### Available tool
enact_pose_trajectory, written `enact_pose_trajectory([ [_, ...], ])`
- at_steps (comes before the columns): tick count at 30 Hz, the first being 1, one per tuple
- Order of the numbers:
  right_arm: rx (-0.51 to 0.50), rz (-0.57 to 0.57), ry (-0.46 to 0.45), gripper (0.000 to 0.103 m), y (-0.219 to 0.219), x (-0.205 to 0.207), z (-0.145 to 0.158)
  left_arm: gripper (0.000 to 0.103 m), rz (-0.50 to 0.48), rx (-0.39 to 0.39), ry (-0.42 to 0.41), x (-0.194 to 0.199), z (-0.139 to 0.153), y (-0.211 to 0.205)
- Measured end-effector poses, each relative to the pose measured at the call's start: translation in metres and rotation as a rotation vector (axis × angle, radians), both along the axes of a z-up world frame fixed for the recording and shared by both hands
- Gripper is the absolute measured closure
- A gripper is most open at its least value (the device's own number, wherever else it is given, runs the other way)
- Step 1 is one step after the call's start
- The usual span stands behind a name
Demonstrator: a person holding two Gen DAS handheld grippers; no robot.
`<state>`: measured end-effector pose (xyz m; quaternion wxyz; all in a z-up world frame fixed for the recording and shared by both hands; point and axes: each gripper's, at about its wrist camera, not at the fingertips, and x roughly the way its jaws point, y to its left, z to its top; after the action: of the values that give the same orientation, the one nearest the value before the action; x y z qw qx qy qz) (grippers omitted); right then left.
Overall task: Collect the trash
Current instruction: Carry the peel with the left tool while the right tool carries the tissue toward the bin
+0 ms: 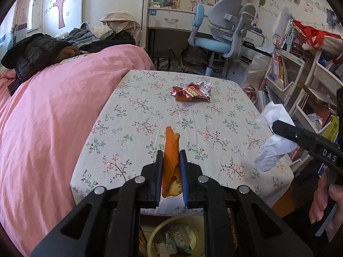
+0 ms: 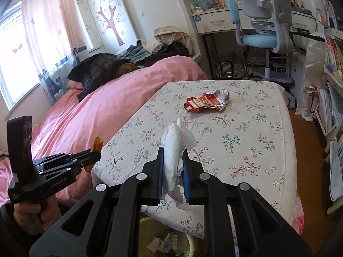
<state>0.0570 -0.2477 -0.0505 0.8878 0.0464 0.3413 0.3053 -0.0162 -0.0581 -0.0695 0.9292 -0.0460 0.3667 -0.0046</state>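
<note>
My left gripper (image 1: 170, 153) is shut on an orange peel (image 1: 170, 150), held above the near edge of the floral-cloth table (image 1: 137, 115). My right gripper (image 2: 173, 150) is shut on a crumpled white tissue (image 2: 174, 147), also above the table's near edge; the tissue shows in the left wrist view (image 1: 273, 137) too. The left gripper with the peel (image 2: 97, 144) shows at the left of the right wrist view. A crumpled red snack wrapper (image 1: 191, 91) (image 2: 206, 101) lies on the far half of the table. A yellow-green bin (image 1: 173, 235) (image 2: 169, 242) holding trash sits on the floor below both grippers.
A pink-covered bed (image 1: 53, 117) with a pile of clothes (image 1: 42, 51) adjoins the table on the left. A blue and grey desk chair (image 1: 223, 32) and desk stand behind. Bookshelves (image 1: 300, 81) line the right side.
</note>
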Motion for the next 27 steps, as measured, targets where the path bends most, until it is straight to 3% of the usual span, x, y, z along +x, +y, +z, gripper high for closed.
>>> enact_pose_trajectory([
  [6,-0.056,0.033,-0.017,0.088,0.017,-0.002,-0.005,0.087,0.014,-0.016,-0.011,-0.001,0.002,0.007],
  [27,-0.093,0.059,0.009,0.088,0.031,0.002,-0.017,0.087,0.003,0.005,-0.029,-0.006,0.005,0.003],
])
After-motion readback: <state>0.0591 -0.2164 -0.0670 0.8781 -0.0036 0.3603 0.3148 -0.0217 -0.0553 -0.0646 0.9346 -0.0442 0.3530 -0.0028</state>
